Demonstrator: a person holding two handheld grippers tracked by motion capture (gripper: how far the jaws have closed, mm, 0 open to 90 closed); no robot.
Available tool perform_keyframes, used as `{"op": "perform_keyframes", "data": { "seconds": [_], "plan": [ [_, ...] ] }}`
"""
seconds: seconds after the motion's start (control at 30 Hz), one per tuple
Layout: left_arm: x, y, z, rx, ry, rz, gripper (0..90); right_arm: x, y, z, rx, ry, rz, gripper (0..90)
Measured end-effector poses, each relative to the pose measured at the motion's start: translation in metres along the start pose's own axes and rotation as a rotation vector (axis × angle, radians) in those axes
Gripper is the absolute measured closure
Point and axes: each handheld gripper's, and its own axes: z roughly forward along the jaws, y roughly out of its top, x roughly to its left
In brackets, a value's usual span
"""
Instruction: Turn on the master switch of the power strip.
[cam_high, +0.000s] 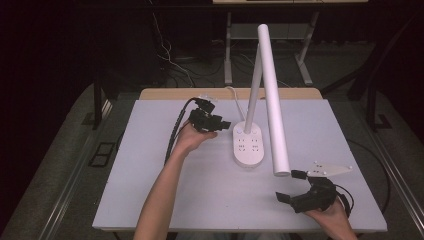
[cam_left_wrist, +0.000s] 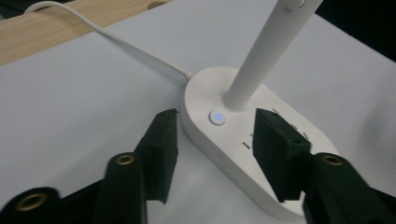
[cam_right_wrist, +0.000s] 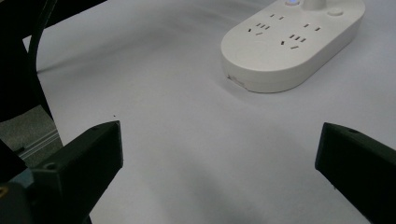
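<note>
A lab or test room is showing here: a white worktop (cam_high: 150, 200) is sitting on grey carpet in a dark space, loose cables (cam_high: 172, 62) are trailing across the floor at upper centre, and bare desk legs (cam_high: 228, 50) are standing behind it.

We found the desk lamp's base (cam_high: 248, 144) mid-table (cam_high: 150, 190), its cord (cam_left_wrist: 116, 42) running behind; left gripper (cam_high: 216, 123) just left, right gripper (cam_high: 289, 186) nearer, rightward.
</note>
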Motion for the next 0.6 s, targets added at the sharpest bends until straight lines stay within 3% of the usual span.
{"op": "perform_keyframes", "data": {
  "seconds": [0.13,0.23,0.3,0.47,0.6],
  "plan": [
    [0.002,-0.005,-0.011,-0.011,-0.008,-0.025,36.6,0.0,0.0,0.0,-0.002,0.0,0.0,0.3],
    [0.003,-0.009,-0.021,-0.006,-0.025,-0.016,29.9,0.0,0.0,-0.001,-0.004,0.002,-0.001,0.3],
    [0.001,-0.013,-0.028,-0.026,-0.034,-0.033,26.9,0.0,0.0,-0.001,-0.003,0.001,-0.001,0.3],
    [0.0,-0.02,-0.041,-0.035,-0.041,-0.019,19.9,0.001,0.0,0.0,0.0,0.001,0.001,0.3],
    [-0.002,-0.028,-0.058,-0.064,-0.05,-0.033,13.1,0.001,0.0,0.0,0.0,0.001,0.001,0.3]
  ]
}}
